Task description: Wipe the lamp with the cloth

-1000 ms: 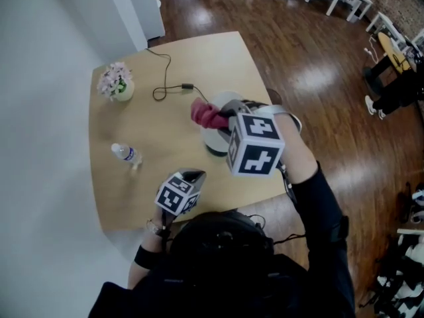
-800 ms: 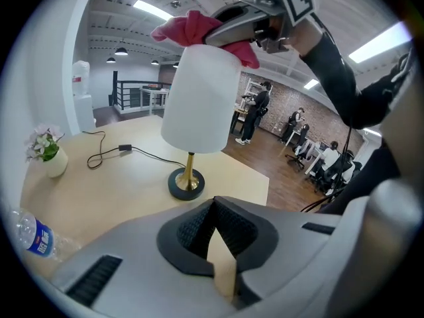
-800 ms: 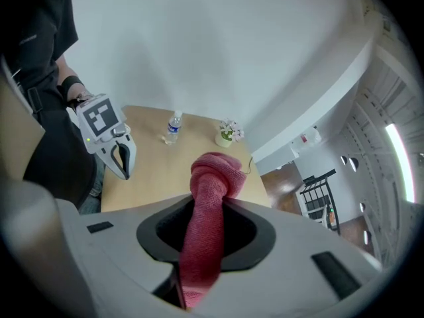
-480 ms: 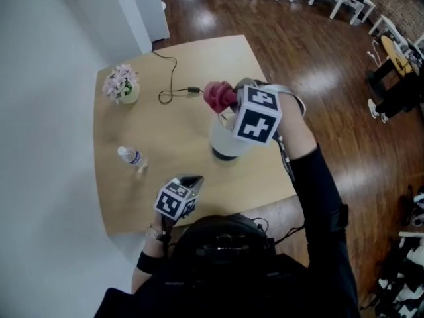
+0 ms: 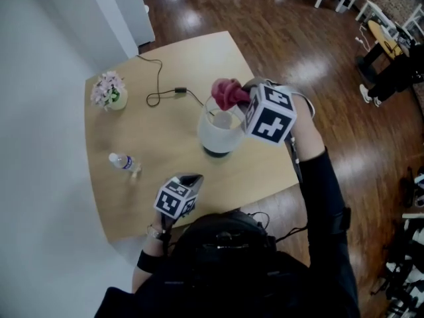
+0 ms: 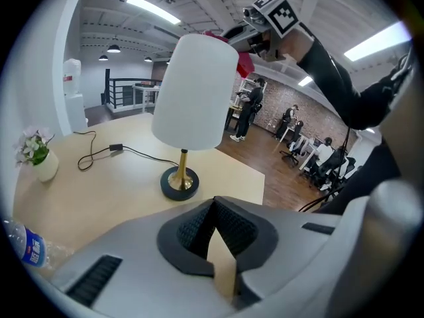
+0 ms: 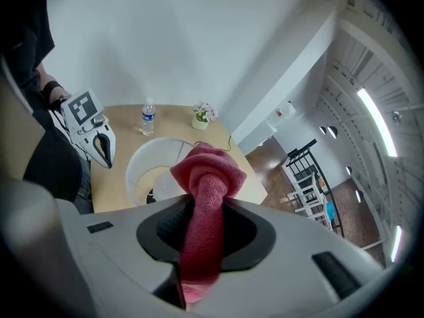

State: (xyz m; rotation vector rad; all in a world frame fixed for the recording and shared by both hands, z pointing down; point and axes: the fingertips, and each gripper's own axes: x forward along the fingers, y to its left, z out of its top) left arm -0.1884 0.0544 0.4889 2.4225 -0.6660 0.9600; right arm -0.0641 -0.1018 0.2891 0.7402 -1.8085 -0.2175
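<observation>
The lamp has a white shade [image 5: 217, 130] on a brass stem with a dark round base [image 6: 179, 183], and it stands in the middle of the wooden table [image 5: 159, 131]. My right gripper [image 5: 242, 98] is shut on a bunched red cloth [image 5: 227, 93], which sits at the far right of the shade's top rim. In the right gripper view the cloth [image 7: 208, 172] hangs between the jaws above the open shade [image 7: 154, 169]. My left gripper [image 5: 187, 179] rests low near the table's front edge with its jaws shut and nothing in them, pointing at the lamp [image 6: 195, 91].
A small pot of pink flowers [image 5: 108, 91] stands at the table's far left. A plastic water bottle [image 5: 123, 161] lies near the left edge. The lamp's black cable [image 5: 165, 93] runs across the far side. Chairs and people are beyond the table to the right.
My right gripper has carried the cloth from the near side of the shade's top to its far right rim, rolling as it went. The left gripper has stayed put.
</observation>
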